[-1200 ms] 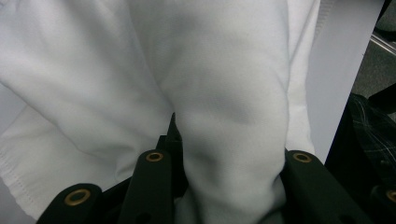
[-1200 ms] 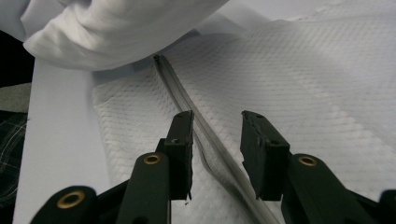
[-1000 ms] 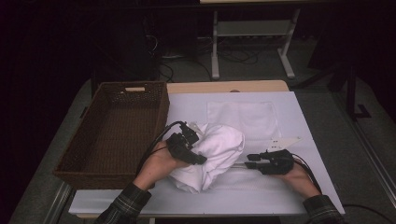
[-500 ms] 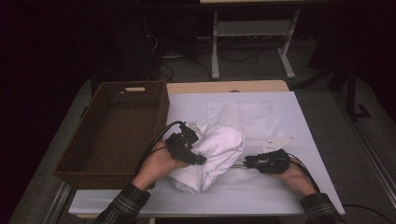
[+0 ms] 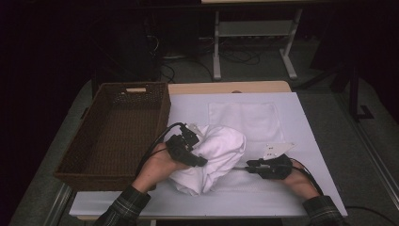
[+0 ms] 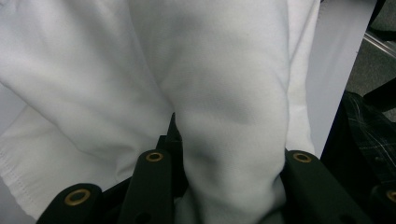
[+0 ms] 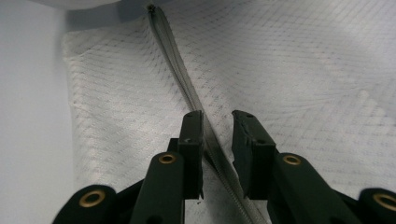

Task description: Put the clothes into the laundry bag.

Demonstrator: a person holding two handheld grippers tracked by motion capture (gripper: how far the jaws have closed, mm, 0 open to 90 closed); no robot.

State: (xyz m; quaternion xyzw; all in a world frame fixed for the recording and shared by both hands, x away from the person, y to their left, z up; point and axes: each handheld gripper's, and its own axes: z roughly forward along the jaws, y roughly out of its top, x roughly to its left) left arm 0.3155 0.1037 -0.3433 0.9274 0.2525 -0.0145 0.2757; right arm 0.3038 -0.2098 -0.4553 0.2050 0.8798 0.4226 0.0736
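At the near edge of the white worktop point(image 5: 301, 117), a bundle of white cloth point(image 5: 214, 155) is gripped by the left gripper point(image 5: 196, 160), its jaws pinching a thick fold — while the right gripper point(image 7: 218, 128) straddles the zipper point(image 7: 175, 60) of a flat mesh laundry bag point(image 7: 289, 70), jaws spread, having just narrowed then eased. The step looks like opening the bag for stuffing; next, a firm pinch on the zipper. The cloth is soft, creased, bulky. A wicker basket point(image 5: 117, 127) waits left.
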